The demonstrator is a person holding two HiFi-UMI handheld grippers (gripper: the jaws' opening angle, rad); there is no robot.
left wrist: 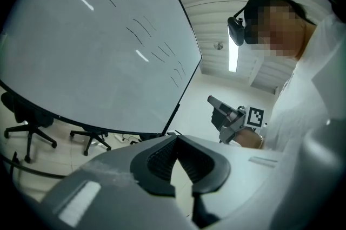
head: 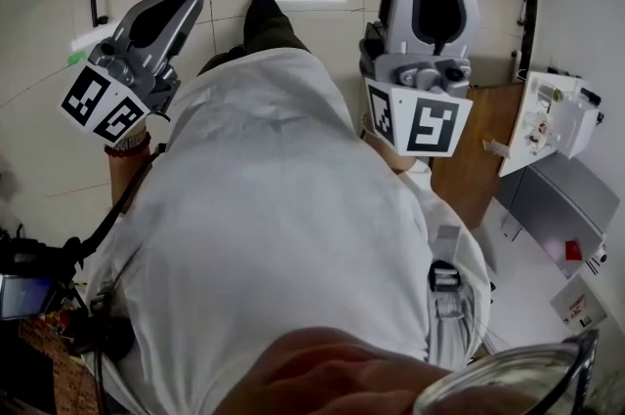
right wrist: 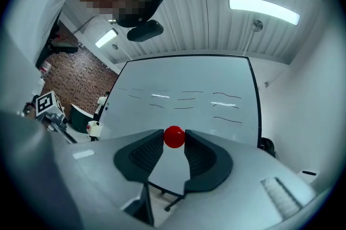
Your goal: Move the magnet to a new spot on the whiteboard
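Red magnet clamped in right gripper — facing whiteboard.

Head view: steeply down, close onto the white shirt. Both gripper views: tilted upward, sharing the whiteboard, at 10 o'clock left, central right

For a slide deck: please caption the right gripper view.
Right gripper pinches a red magnet at its jaw tips, facing the whiteboard.
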